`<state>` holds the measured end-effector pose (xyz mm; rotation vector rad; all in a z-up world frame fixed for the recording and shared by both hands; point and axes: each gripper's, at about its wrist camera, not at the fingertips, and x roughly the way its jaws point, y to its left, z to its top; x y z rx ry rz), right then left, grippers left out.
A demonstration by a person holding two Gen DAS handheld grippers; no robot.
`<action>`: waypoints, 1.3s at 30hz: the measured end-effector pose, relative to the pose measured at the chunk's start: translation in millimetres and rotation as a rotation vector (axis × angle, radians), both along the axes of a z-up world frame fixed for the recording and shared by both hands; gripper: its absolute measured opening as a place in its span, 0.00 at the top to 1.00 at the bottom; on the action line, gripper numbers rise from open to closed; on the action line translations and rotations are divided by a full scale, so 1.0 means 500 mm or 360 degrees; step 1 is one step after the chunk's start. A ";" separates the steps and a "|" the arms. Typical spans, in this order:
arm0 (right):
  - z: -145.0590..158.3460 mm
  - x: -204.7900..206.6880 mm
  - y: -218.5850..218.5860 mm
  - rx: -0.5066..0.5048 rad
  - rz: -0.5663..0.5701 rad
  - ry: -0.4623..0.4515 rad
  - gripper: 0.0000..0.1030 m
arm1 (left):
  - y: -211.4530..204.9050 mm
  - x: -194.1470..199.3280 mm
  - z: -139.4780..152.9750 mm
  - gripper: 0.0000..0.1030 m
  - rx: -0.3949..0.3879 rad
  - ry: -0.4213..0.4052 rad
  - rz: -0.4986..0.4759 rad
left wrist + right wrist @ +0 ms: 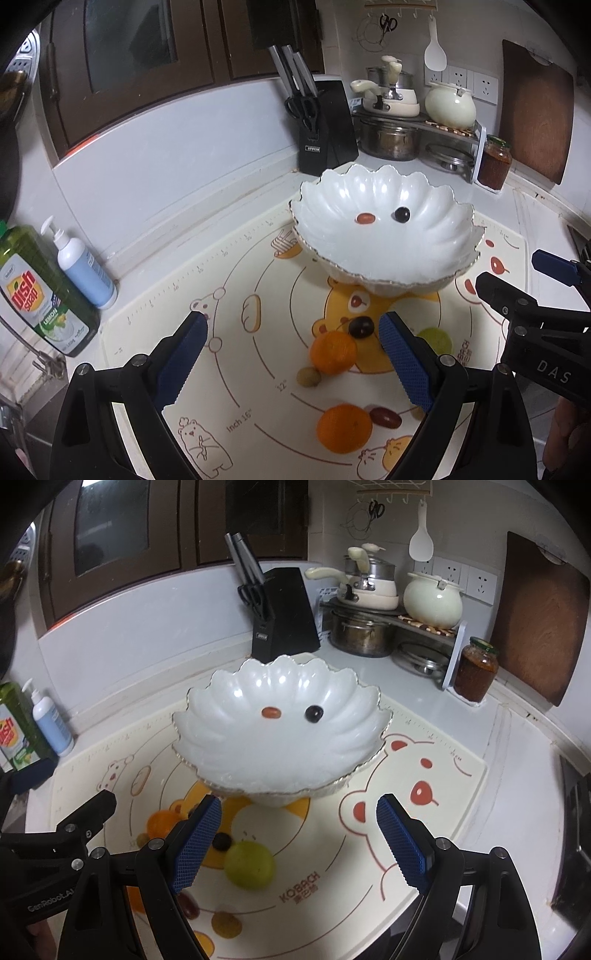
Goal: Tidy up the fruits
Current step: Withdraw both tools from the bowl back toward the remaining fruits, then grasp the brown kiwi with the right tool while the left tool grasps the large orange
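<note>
Left gripper [291,354]: fingers spread, nothing between the pads; hangs over the fruit in front of the bowl, likely lining up on the near orange [333,352].
Right gripper [299,843]: fingers spread wide, empty; green fruit [250,864] lies just inside its left finger, in front of the bowl.
Bowl [221,746]: scalloped, white, standing on the mat; holds one reddish piece [272,712] and one dark grape [314,713].
Loose fruit: second orange [344,428], dark grapes and small brownish pieces lie on the mat [424,849] in front of the bowl, not yet sorted.
</note>
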<state>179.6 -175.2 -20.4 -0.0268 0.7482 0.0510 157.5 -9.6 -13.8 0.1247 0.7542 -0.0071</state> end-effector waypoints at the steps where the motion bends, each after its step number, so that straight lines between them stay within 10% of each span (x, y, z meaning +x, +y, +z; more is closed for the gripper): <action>1: -0.003 -0.003 0.002 0.0002 0.0005 0.0005 0.16 | 0.001 -0.003 -0.003 0.08 -0.0001 0.0004 0.0000; 39: -0.129 -0.117 0.023 -0.0037 0.0190 0.0165 0.22 | -0.015 -0.102 -0.137 0.13 -0.0013 0.0286 -0.0149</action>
